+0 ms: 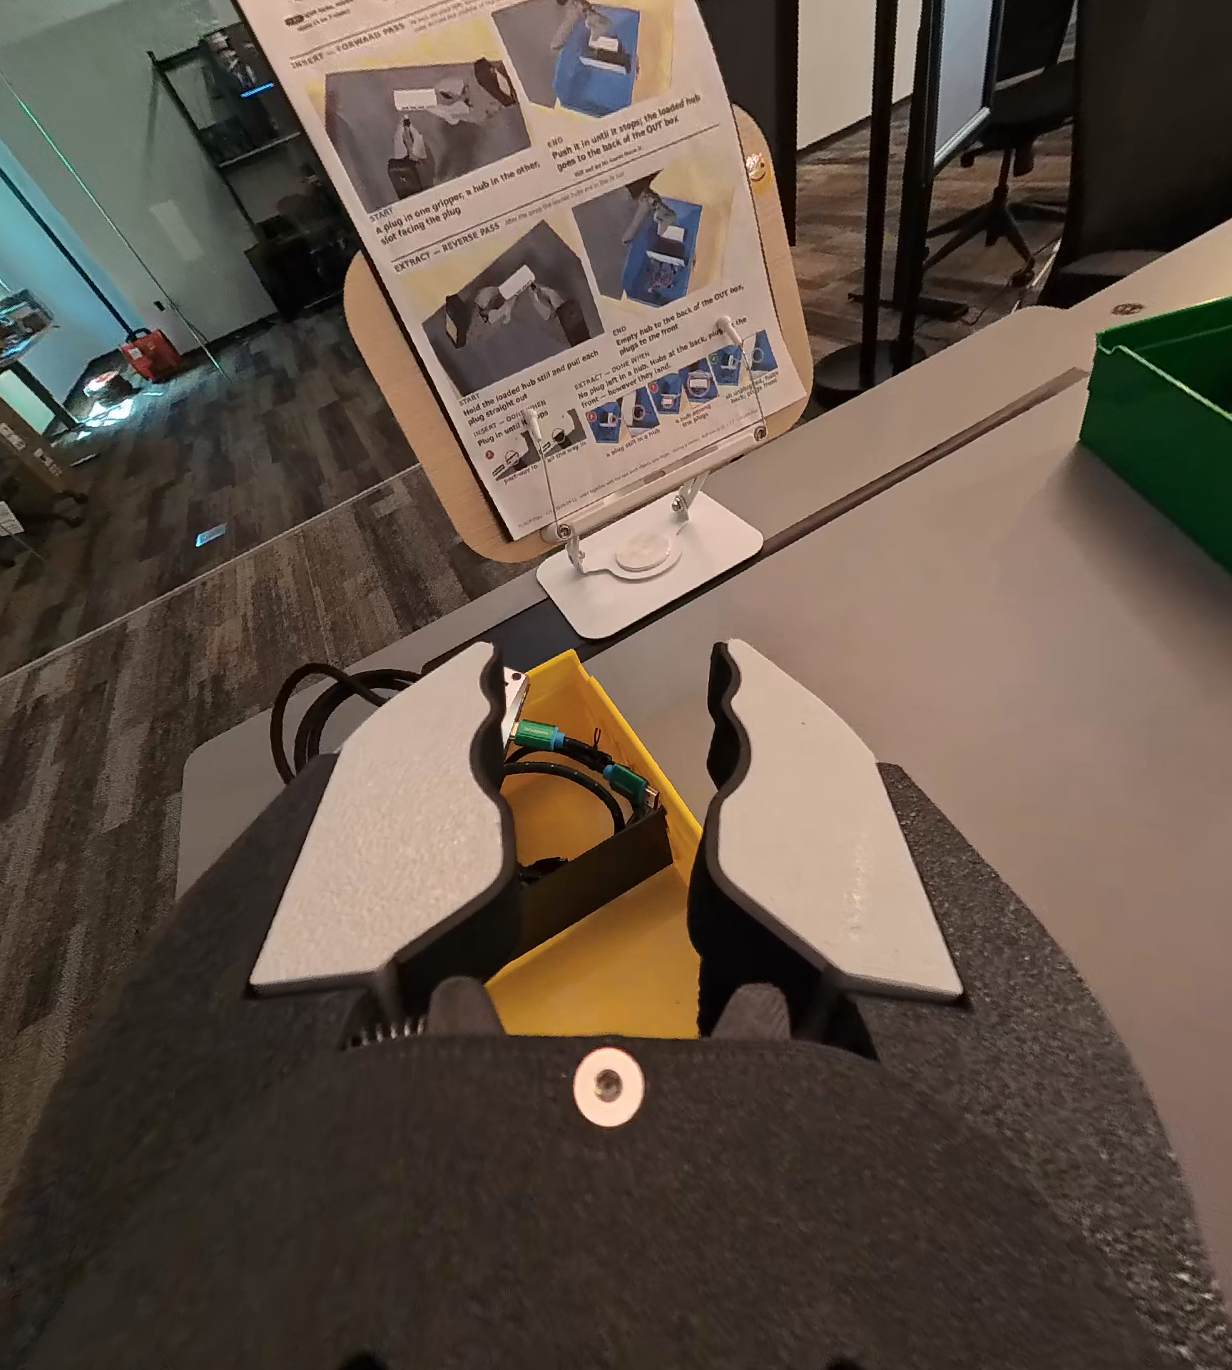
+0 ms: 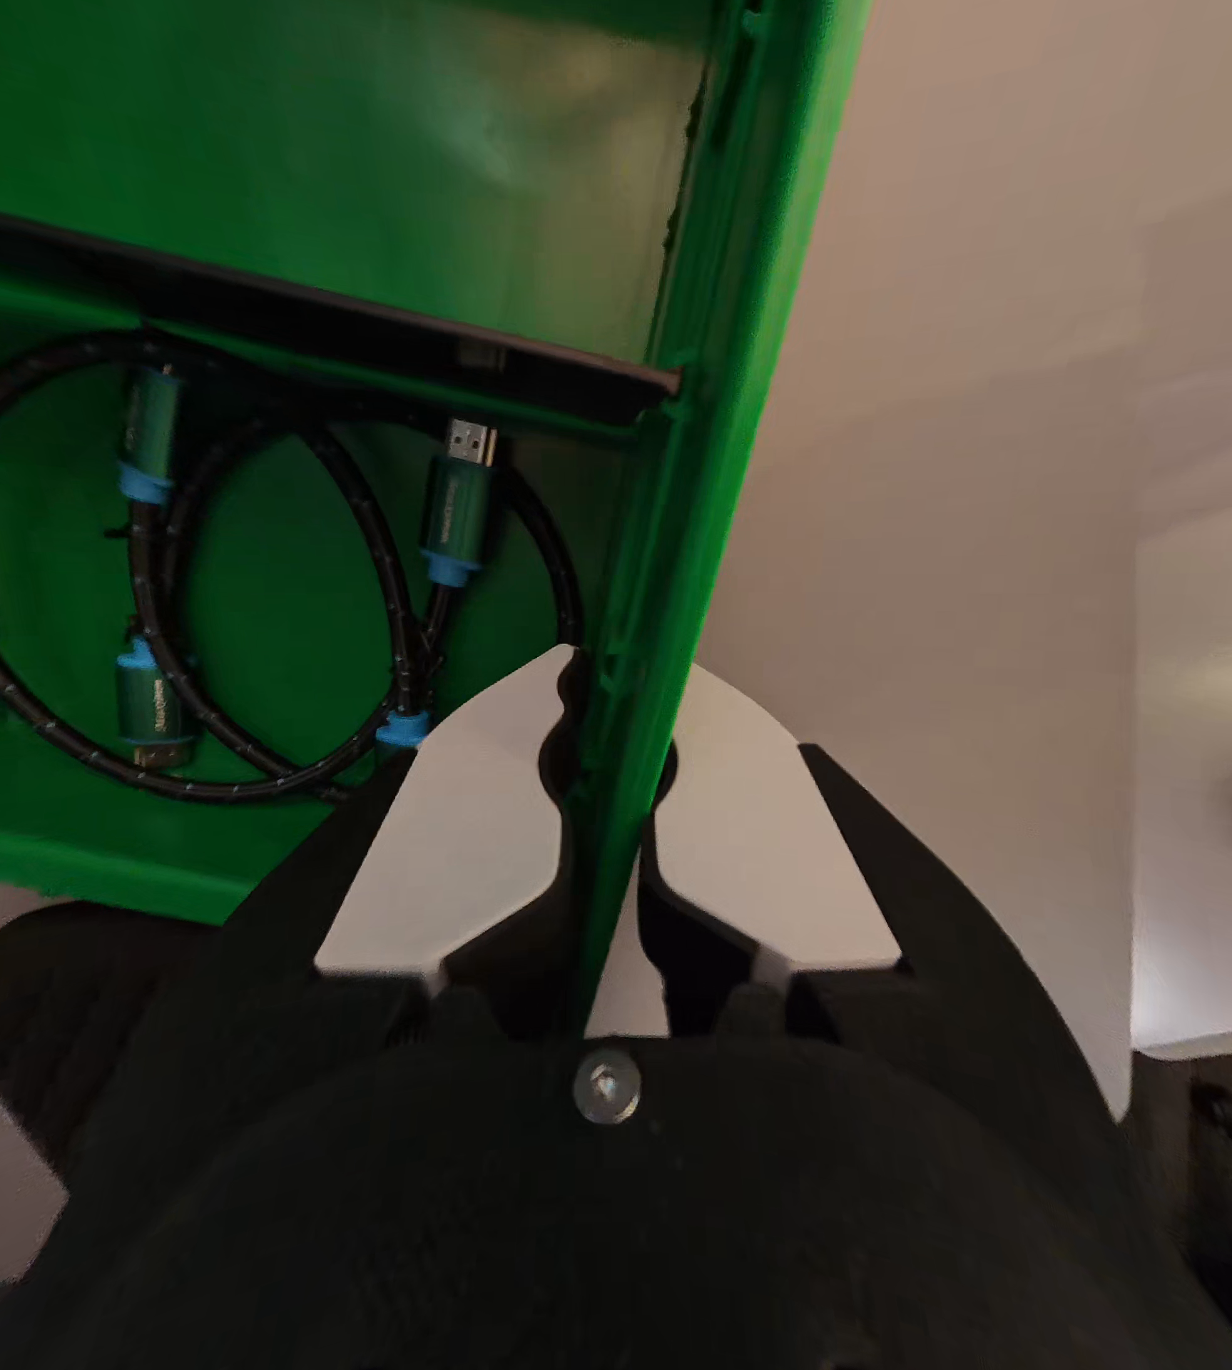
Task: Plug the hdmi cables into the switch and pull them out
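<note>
The right hand-held gripper (image 2: 624, 667) is clamped on the side wall of a green bin (image 2: 679, 519); coiled cables (image 2: 405, 630) with teal plugs lie inside, below a black divider (image 2: 375, 326). The left hand-held gripper (image 1: 601, 652) hangs open and empty above a yellow bin (image 1: 620, 712) at the worktop (image 1: 968, 741) edge, which holds more cables and a silver switch (image 1: 515, 693); steadying the bin before reaching for a plug seems wise.

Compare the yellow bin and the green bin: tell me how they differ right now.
Colour: the yellow bin against the green bin.
Grip: the right hand-held gripper is clamped on the green bin's side wall; the left hand-held gripper hangs open above the yellow bin, touching nothing.
Contents: the yellow bin holds a silver box with its cables; the green bin's near compartment holds only coiled cables, unplugged.
Shared: both are plastic with a black divider.
</note>
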The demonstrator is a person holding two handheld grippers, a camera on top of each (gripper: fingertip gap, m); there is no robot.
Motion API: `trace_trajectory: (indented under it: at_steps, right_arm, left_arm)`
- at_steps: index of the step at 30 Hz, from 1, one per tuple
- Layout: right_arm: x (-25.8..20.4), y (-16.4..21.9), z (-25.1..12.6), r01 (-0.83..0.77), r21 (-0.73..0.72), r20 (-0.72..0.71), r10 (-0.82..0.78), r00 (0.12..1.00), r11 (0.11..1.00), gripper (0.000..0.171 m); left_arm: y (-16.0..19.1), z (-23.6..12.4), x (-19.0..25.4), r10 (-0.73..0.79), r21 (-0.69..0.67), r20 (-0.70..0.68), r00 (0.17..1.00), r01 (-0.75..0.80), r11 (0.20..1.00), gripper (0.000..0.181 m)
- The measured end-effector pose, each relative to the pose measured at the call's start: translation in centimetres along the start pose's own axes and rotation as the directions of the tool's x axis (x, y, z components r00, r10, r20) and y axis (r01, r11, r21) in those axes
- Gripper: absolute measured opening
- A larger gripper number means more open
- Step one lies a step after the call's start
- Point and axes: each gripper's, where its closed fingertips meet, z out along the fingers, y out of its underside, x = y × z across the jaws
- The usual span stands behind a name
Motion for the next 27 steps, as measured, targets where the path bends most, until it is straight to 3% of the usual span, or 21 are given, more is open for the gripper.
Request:
trace_trajectory:
  at_steps: [2,4,15,27]
  right_arm:
    - [-1.8,0.1,0.1,0.012,-0.018,0.079,-0.011,0.997,1.0,0.011]
    - [-2.8,-0.1,0.2,0.075,-0.035,0.044,-0.074,0.996,0.997,0.011]
    - [-12.8,-0.9,0.9,0.269,-0.035,0.152,-0.261,0.953,0.963,0.009]
    - [-10.7,-2.1,1.3,0.247,-0.045,0.164,-0.237,0.958,0.968,0.009]
  left_arm:
    - [0.0,0.2,0.3,0.014,-0.005,-0.001,1.0,-0.014,1.0,0.052]
    - [0.0,0.4,0.5,0.028,-0.008,-0.002,1.0,-0.028,1.0,0.052]
    - [0.2,0.6,0.4,0.031,-0.02,0.003,1.0,-0.03,0.999,0.052]
    - [0.4,0.5,0.0,0.027,-0.021,0.001,1.0,-0.027,0.999,0.052]
